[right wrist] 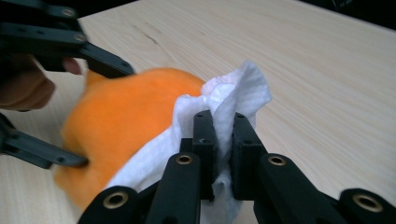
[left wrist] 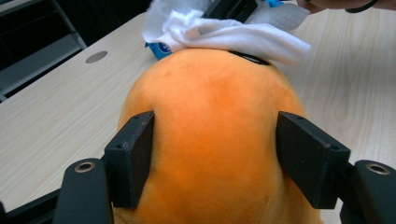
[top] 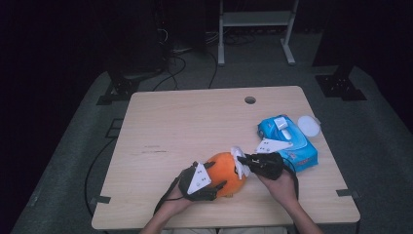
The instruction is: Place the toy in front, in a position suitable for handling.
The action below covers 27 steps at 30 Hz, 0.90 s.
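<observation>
Orange plush toy [top: 225, 173] near me: my left gripper [top: 207, 183] is clamping it, while my right gripper [top: 242, 163] is pinching a white wipe [top: 238, 155] against it.

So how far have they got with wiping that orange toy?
Done: a white wipe is out of the blue pack, whose lid is open. In hand: the left tool clamps the orange plush toy while the right tool presses the pinched wipe on it. Left: finishing the wipe; how much is cleaned I can't tell.
</observation>
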Available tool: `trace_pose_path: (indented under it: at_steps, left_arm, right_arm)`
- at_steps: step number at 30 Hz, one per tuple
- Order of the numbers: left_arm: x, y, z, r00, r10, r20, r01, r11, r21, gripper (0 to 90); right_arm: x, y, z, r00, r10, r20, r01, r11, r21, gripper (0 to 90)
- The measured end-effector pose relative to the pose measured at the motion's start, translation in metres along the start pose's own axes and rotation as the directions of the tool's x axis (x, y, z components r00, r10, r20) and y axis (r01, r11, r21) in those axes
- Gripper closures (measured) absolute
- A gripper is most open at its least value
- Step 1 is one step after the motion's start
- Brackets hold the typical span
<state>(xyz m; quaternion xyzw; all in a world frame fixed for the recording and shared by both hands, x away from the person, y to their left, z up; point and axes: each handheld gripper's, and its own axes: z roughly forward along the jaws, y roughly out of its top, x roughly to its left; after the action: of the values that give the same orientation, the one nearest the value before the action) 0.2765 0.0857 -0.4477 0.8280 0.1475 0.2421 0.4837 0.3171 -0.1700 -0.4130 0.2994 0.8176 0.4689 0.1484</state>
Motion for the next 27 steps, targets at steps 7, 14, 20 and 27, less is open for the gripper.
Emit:
trace_pose_path:
  at_steps: [7, 14, 20, 27]
  left_arm:
    - [0.006, 0.001, -0.004, 0.9982, -0.051, 0.031, 0.052, 0.9984, -0.022, 27.2]
    - [0.028, -0.005, -0.008, 0.9711, -0.235, 0.041, 0.235, 0.9720, 0.006, 8.0]
    - [0.024, -0.005, -0.006, 0.9697, -0.234, 0.070, 0.231, 0.9720, 0.041, 28.6]
    - [0.014, 0.004, -0.008, 0.9922, -0.117, 0.041, 0.117, 0.9930, 0.019, 38.6]
  right_arm:
    - [0.011, 0.003, 0.003, 0.9985, -0.039, -0.040, 0.038, 0.999, -0.010, 82.2]
    - [0.017, 0.000, 0.000, 0.9943, -0.094, -0.050, 0.093, 0.996, -0.016, 82.3]
    - [0.024, 0.002, 0.000, 0.9926, -0.107, -0.058, 0.106, 0.994, -0.026, 82.3]
    - [0.010, 0.002, -0.005, 0.9979, -0.041, -0.050, 0.039, 0.999, -0.037, 82.4]
